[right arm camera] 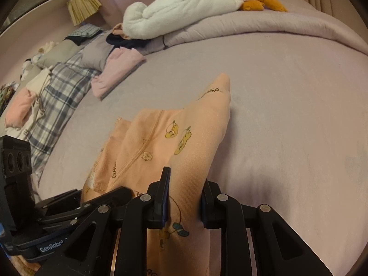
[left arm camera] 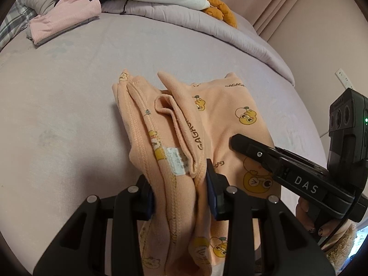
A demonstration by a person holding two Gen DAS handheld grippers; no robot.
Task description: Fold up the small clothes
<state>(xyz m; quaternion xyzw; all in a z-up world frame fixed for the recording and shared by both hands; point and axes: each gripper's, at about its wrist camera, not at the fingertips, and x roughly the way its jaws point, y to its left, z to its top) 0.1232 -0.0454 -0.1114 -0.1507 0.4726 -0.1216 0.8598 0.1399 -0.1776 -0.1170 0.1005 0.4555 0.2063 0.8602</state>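
Peach garment [left arm camera: 174, 142] printed with yellow cartoon ducks and "GAGA" lettering, bunched and partly folded, lifted at its near end and trailing onto the lilac bed [left arm camera: 69, 105]. White care label [left arm camera: 177, 161] showing on an inner fold near the seam. Gripped at the near edge by the left gripper [left arm camera: 180, 195], fingers closed on a thick gather of the cloth. Gripped just beside that by the right gripper [right arm camera: 185, 203], fingers pinching a narrower ridge of the same fabric. Right gripper's black body seen in the left view above the garment's right half, held by a hand [left arm camera: 322, 225] with dark-painted nails. Farther back on the bed: folded pink clothes [left arm camera: 62, 18], rumpled lilac quilt [left arm camera: 230, 36], white plush toy [right arm camera: 184, 9] with orange feet. Plaid pillow [right arm camera: 57, 92] at the far left.
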